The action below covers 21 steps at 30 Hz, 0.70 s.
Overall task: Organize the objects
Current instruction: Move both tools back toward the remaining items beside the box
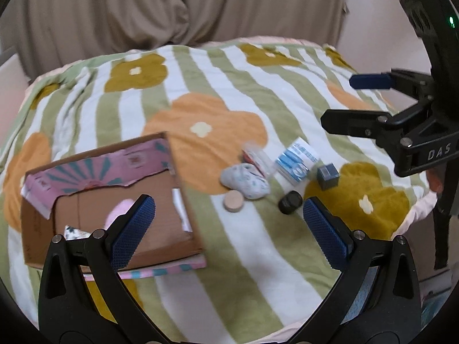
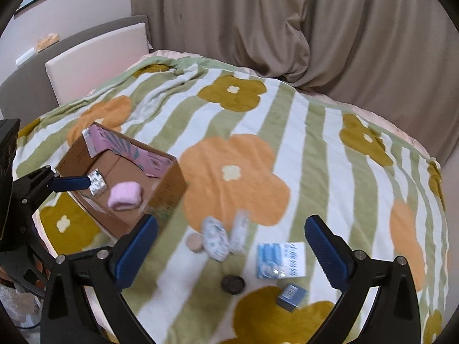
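A slip or a knock into neighbouring items could be caused by the soft striped floral blanket (image 2: pixel 301 132) yielding under the small black round jar (image 2: pixel 233 284) when it is pinched. Both the right gripper (image 2: pixel 231 252) and the left gripper (image 1: pixel 229 229) are held wide apart and empty. The jar is seen between the right jaws, just ahead, well apart from the open cardboard box (image 2: pixel 169 183) holding the pink rolled cloth (image 2: pixel 124 196).

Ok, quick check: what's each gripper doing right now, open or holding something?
Left gripper: open, holding nothing, above the blanket.
Right gripper: open, holding nothing, above the loose items.
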Tool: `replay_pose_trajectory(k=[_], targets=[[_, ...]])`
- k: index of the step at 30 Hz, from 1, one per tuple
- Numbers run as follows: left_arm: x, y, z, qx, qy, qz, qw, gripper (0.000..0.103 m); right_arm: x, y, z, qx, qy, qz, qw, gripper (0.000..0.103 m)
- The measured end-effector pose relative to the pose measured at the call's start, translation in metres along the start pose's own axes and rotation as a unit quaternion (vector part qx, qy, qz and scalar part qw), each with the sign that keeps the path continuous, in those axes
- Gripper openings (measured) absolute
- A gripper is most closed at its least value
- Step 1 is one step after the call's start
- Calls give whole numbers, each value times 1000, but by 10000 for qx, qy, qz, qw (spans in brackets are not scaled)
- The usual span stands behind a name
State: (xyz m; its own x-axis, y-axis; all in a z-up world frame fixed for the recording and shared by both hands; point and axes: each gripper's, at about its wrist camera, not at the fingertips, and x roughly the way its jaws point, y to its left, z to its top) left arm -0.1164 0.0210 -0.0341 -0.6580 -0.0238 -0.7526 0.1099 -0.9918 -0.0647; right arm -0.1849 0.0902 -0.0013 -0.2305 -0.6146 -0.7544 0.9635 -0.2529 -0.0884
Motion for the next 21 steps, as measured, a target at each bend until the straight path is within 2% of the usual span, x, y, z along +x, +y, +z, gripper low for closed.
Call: replay_pose_trajectory(k=[4, 9, 11, 21], targets=[[20, -19, -2, 171, 197, 20, 9997, 102, 4, -20, -14, 49, 254, 67, 9996, 102], [48, -42, -3, 462, 481, 28, 9978, 102, 13, -38, -31, -35, 456, -197, 9988, 102], [56, -46, -1, 580, 562, 98, 9967, 102, 16, -44, -36, -32, 527, -157, 9985, 102], [114, -58, 9, 1140, 1171, 380, 9858, 102, 58, -62, -61, -56, 944, 11, 9955, 102]])
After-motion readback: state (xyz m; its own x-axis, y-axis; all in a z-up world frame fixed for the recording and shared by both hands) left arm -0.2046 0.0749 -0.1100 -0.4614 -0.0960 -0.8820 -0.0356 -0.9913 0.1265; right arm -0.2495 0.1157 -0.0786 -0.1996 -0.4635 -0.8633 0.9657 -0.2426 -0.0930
